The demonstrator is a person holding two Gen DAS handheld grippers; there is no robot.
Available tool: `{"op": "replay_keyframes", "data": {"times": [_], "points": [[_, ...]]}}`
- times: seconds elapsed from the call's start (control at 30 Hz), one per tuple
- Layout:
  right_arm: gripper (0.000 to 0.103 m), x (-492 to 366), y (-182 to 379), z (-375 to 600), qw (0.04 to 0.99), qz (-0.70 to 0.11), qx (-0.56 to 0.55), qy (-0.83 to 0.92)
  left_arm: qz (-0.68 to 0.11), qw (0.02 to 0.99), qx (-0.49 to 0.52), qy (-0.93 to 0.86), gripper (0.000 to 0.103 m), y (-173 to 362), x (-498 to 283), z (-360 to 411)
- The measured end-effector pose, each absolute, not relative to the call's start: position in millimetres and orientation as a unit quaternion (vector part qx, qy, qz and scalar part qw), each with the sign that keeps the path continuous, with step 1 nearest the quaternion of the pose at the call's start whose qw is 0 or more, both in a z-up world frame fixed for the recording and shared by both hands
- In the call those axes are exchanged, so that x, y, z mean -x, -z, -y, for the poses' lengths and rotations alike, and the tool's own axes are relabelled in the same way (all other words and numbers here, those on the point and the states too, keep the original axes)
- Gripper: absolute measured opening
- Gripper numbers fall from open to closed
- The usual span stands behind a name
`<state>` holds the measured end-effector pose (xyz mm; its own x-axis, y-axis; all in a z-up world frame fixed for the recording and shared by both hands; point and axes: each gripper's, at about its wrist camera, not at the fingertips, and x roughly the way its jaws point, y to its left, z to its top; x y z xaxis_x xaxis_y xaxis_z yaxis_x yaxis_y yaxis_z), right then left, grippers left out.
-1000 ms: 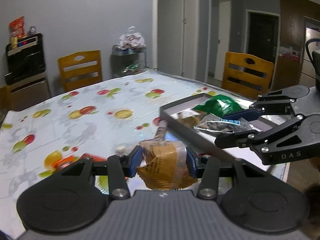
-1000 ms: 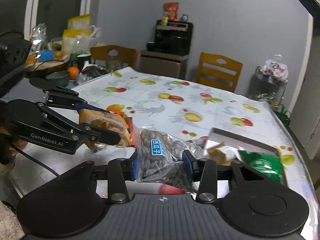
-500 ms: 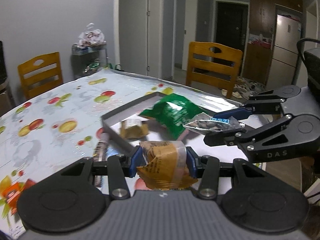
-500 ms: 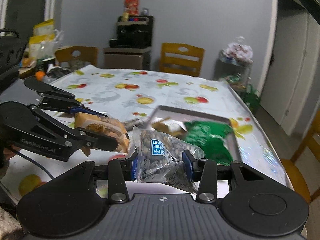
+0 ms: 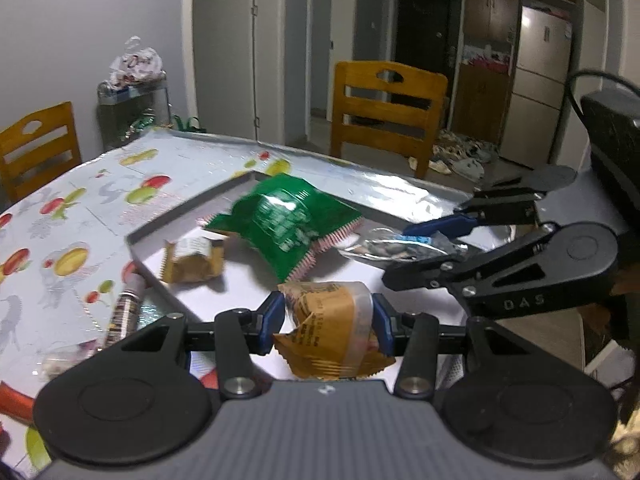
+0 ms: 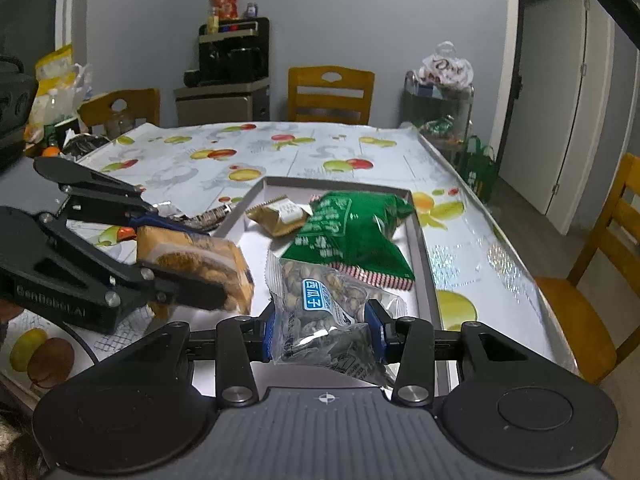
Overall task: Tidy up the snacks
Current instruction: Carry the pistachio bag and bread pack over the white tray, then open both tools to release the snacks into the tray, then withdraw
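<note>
Since the grey tray point(image 6: 416, 216) at the table's point(image 6: 304, 148) right edge collects the snacks, both carried packets hang over its near end. Left gripper point(image 5: 329, 322): clamped on a brown cake packet point(image 5: 334, 330). Right gripper point(image 6: 325, 330): clamped on a clear sunflower-seed packet point(image 6: 320, 312). Already inside: green bag point(image 6: 352, 232), small brown packet point(image 6: 280, 214).

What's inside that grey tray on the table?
The tray holds a green snack bag and a small brown packet. Whatever lies under the green bag, or behind the two held packets, is hidden.
</note>
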<state>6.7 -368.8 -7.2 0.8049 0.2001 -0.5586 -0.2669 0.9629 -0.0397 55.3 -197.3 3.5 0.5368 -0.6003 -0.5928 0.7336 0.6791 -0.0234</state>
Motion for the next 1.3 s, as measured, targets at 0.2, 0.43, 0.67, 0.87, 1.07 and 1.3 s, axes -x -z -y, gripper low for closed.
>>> {"op": "replay_keyframes", "data": {"times": [0.2,0.43,0.67,0.87,1.07,1.3], "points": [[0.044,-9,13,373,0.945,-0.297,0.054,-0.126,-0.297,0.86,-0.127,0.394,0.045,8,-54,211],[0.044,-10,18,376,0.942,-0.307,0.053,-0.122,-0.307,0.851,-0.13,0.407,0.045,19,-53,217],[0.044,-11,23,375,0.939,-0.316,0.055,-0.123,-0.31,0.842,-0.133,0.421,0.045,25,-51,223],[0.044,-13,27,375,0.938,-0.321,0.06,-0.117,-0.317,0.839,-0.132,0.422,0.045,31,-53,224],[0.044,-14,28,374,0.939,-0.319,0.064,-0.113,-0.321,0.837,-0.132,0.423,0.045,34,-54,225],[0.045,-17,31,372,0.94,-0.317,0.07,-0.106,-0.325,0.835,-0.117,0.428,0.045,37,-57,223]]}}
